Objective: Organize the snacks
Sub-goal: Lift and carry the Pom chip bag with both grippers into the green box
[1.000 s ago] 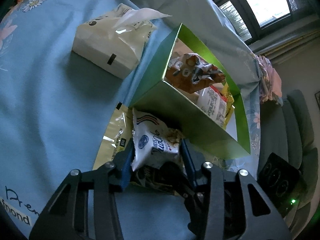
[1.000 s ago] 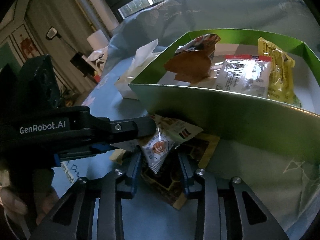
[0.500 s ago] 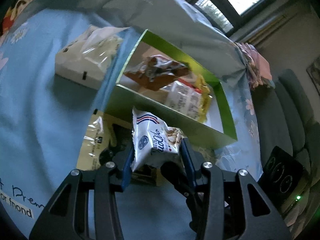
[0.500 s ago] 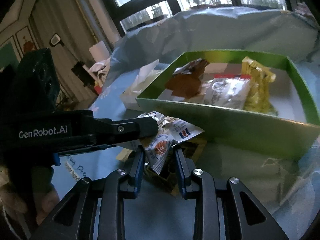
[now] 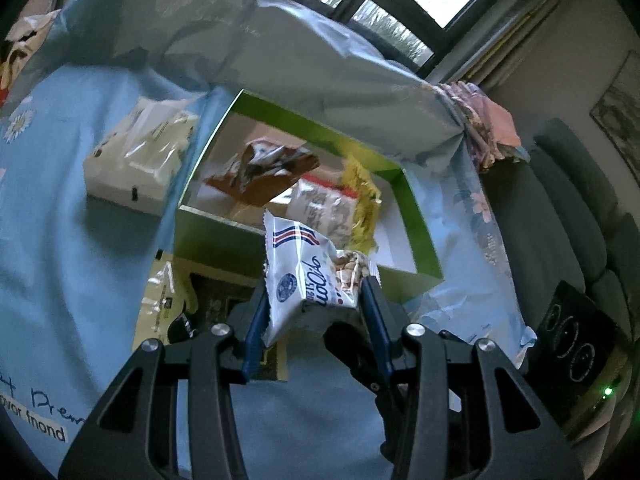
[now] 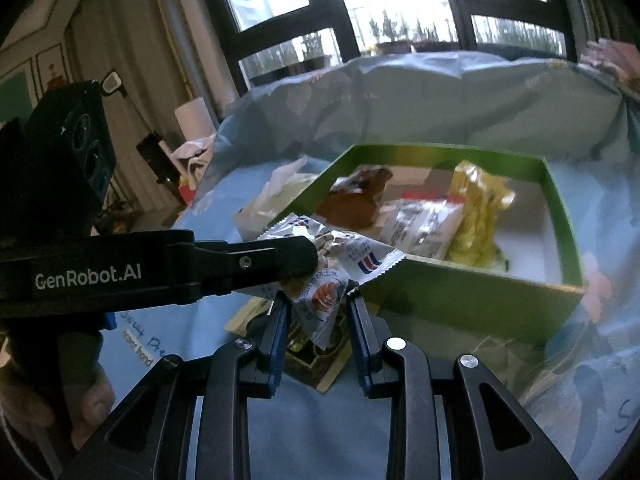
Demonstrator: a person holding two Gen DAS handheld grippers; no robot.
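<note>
My left gripper [image 5: 314, 284] is shut on a white snack packet [image 5: 296, 256] with red and blue stripes and a picture of nuts, held up just before the green box [image 5: 216, 236]. In the right wrist view the left gripper [image 6: 308, 258] reaches in from the left with that packet [image 6: 368, 260]. Just below it my right gripper [image 6: 316, 300] is shut on a small white packet [image 6: 318, 320] with an orange picture. The green box [image 6: 460, 300] holds a brown packet [image 6: 352, 200], a clear packet [image 6: 424, 224] with a red strip and a yellow packet [image 6: 476, 208].
A tissue pack [image 5: 136, 160] lies left of the box on the blue cloth [image 5: 60, 220]. Flat yellow and black packets [image 5: 168, 292] lie on the cloth under both grippers. The cloth rises in a fold behind the box. A grey sofa [image 5: 560, 200] stands at the right.
Both grippers have risen with their packets, off the flat packets on the cloth. The box now sits lower and farther off in both views, and its inside shows more fully.
</note>
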